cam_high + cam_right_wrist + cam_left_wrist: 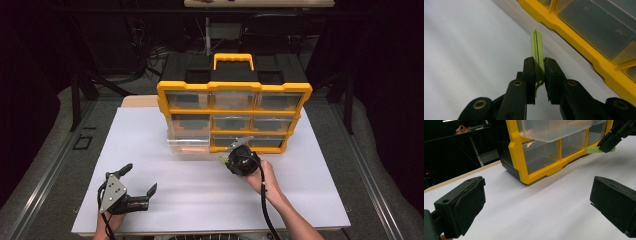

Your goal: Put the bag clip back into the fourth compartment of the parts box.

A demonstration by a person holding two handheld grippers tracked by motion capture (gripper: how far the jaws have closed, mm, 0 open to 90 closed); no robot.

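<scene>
A yellow drawer cabinet (165, 100) with a handle stands at the back of the white table. One clear drawer (189, 140) in its left column is pulled out. My right gripper (223, 159) hovers just in front of the cabinet's bottom row, shut on a thin pale green plastic piece (537, 45) that sticks out beyond the pads (529, 67). The left gripper view has that green piece (594, 150) beside the cabinet's base (517, 152), below the pulled-out drawer (554, 130). My left gripper (140, 178) rests near the front left of the table, open, nothing between its jaws.
The white board (200, 200) covers the table, with bare surface between the two grippers. The cabinet's other drawers are closed. Dark stands and cables fill the space behind the table, and metal rails run along both sides.
</scene>
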